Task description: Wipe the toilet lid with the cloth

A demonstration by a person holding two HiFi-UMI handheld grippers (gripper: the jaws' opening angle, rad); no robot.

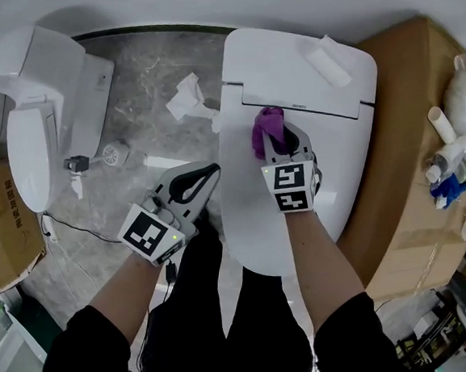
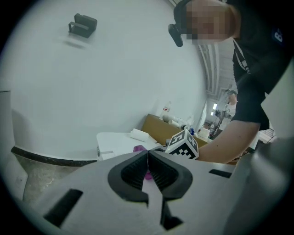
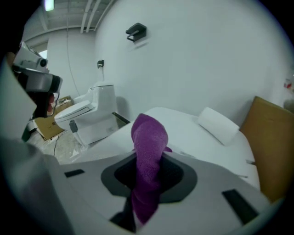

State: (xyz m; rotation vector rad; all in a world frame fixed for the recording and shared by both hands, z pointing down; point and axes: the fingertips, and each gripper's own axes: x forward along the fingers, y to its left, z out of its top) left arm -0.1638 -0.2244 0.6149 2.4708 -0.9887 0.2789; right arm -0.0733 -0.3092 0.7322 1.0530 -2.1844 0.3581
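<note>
Grips with the right gripper (image 3: 149, 170) a purple cloth (image 3: 149, 137), pinched between the jaws, rising out of them in a folded tuft and trailing a tail below. Sets that cloth, seen from the head view, over the rear part of the white toilet lid (image 1: 296, 211), just in front of the hinge line; cannot tell whether touching the lid or a little above it. Carries on the back of this gripper a marker cube (image 1: 291, 186) with black-and-white square patterns, no letters. Holds the left gripper (image 2: 148, 158) clenched, ribbed pads pressed together with nothing between them, just off the lid's left edge, above the grey stone floor (image 1: 145, 76). Bears a small dark print (image 1: 298, 104) on the strip behind the hinge, too small to read. Has a white roll (image 1: 329, 61) lying aslant on the flat top behind the lid. Stands close beside a cardboard box (image 1: 396, 179) at the right, topped with white bottles (image 1: 459, 120) and a blue item, their labels unreadable. Leaves crumpled tissue (image 1: 188, 96) on the floor just left of the toilet, and farther left a second toilet (image 1: 40, 116), also white. Shows a black bracket (image 3: 137, 31) high on the pale wall, with no writing visible there.
</note>
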